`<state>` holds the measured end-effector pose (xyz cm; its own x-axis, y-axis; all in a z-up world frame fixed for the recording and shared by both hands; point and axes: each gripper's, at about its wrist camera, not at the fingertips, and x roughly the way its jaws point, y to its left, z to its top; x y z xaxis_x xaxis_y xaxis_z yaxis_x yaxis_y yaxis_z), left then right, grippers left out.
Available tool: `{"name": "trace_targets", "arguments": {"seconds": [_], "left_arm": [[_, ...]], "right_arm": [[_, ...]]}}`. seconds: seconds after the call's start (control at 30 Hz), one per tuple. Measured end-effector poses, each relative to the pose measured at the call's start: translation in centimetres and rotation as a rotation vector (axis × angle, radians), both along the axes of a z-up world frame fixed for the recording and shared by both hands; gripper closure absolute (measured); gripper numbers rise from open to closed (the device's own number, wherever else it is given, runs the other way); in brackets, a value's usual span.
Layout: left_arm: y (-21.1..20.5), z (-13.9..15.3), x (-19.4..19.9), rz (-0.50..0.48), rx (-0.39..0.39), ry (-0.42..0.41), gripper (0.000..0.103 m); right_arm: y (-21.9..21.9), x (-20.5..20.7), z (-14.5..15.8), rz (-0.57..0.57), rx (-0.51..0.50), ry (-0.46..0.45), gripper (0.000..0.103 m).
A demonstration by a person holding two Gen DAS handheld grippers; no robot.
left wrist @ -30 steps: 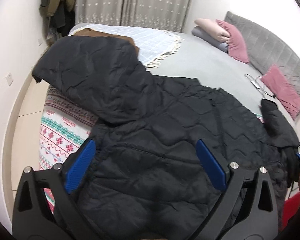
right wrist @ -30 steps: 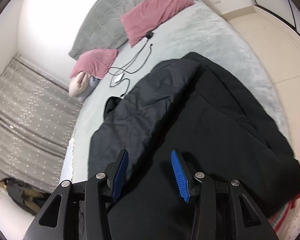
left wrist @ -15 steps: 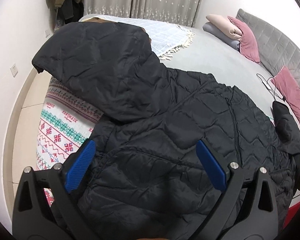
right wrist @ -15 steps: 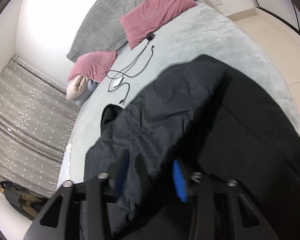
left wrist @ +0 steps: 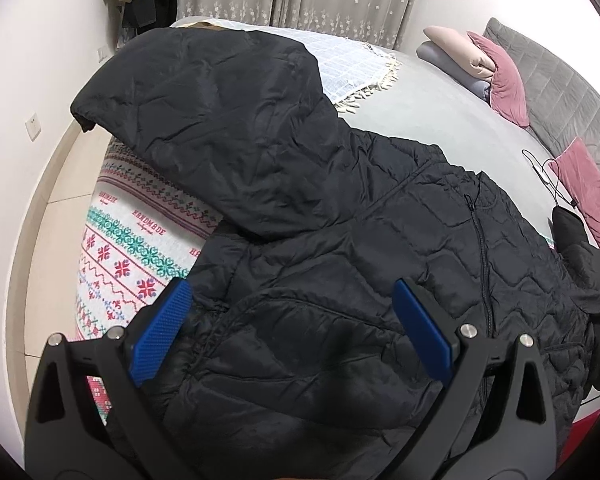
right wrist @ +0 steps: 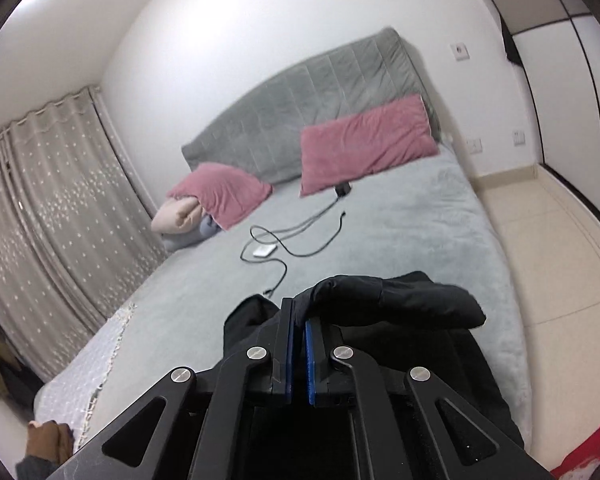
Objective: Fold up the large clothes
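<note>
Right gripper clamped on the jacket sleeve at 12 o'clock, likely to fold it inward. Left gripper wide open, empty, hovering over hem.

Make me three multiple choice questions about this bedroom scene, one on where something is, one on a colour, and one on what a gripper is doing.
1. Where does the white charger lie?
A. On the grey bed sheet
B. On the floor
C. On the jacket

2. What colour are the two pillows by the headboard?
A. Blue
B. Pink
C. White

3. What state is the right gripper in?
A. Wide open
B. Out of view
C. Shut on the black jacket

Answers:
1. A, it sits among cables on the sheet.
2. B, both show pink.
3. C, its pads pinch black fabric, while the left gripper is open.
</note>
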<state>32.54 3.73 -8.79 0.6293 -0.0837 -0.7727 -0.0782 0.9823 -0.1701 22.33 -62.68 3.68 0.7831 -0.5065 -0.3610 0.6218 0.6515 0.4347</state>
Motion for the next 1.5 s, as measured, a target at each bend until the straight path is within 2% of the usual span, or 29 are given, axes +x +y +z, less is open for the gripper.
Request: {"name": "trace_targets", "arguments": {"seconds": [0.1,0.17,0.27,0.37,0.47,0.6,0.73,0.87,0.97,1.07,1.13,1.23,1.27,1.4,1.47,1.5], "left_arm": [[0.2,0.0,0.0,0.007,-0.002,0.005,0.003],[0.4,0.0,0.0,0.015,0.005,0.003,0.003],[0.7,0.0,-0.1,0.023,0.027,-0.002,0.003],[1.2,0.0,0.0,0.034,0.017,0.001,0.003],[1.6,0.0,0.1,0.043,-0.013,0.008,0.003],[1.9,0.1,-0.1,0.049,-0.014,0.01,0.003],[2.9,0.4,-0.2,0.069,-0.053,0.012,0.003],[3.7,0.7,-0.2,0.085,-0.087,0.012,0.003],[3.7,0.9,-0.2,0.079,-0.092,0.01,0.003],[3.6,1.1,-0.3,0.073,-0.084,0.002,0.003],[3.9,1.2,-0.4,0.074,-0.087,-0.002,0.003],[4.3,1.2,-0.4,0.082,-0.098,0.001,0.003],[4.4,1.2,-0.4,0.082,-0.103,0.003,0.003],[4.6,1.3,-0.4,0.081,-0.113,0.001,0.003],[4.7,1.4,-0.3,0.081,-0.122,-0.001,0.003],[4.7,1.4,-0.2,0.08,-0.129,-0.001,0.003]], "right_arm": [[0.0,0.3,-1.6,-0.022,0.02,0.067,0.1],[-1.3,0.7,-4.0,-0.033,0.108,0.136,0.1],[-2.5,-0.8,-6.3,-0.051,0.22,0.094,0.1],[-2.4,-1.0,-6.3,-0.045,0.203,0.104,0.1],[-0.2,-0.1,-3.8,-0.004,0.103,0.102,0.1],[3.6,2.3,0.1,0.051,-0.028,0.082,0.1],[9.4,5.2,3.3,0.14,-0.196,0.069,0.1],[18.4,8.6,5.3,0.296,-0.383,0.071,0.1],[25.4,11.1,5.1,0.443,-0.501,0.098,0.1],[33.0,13.4,3.1,0.598,-0.623,0.159,0.1],[38.4,14.8,0.4,0.709,-0.711,0.23,0.1],[45.5,16.8,-5.5,0.862,-0.847,0.4,0.1],[47.7,17.3,-8.3,0.919,-0.895,0.482,0.099],[51.0,18.5,-16.1,1.037,-0.93,0.714,0.095],[51.2,18.3,-18.2,1.039,-0.943,0.757,0.092],[51.0,18.3,-18.1,1.035,-0.941,0.752,0.092]]}}
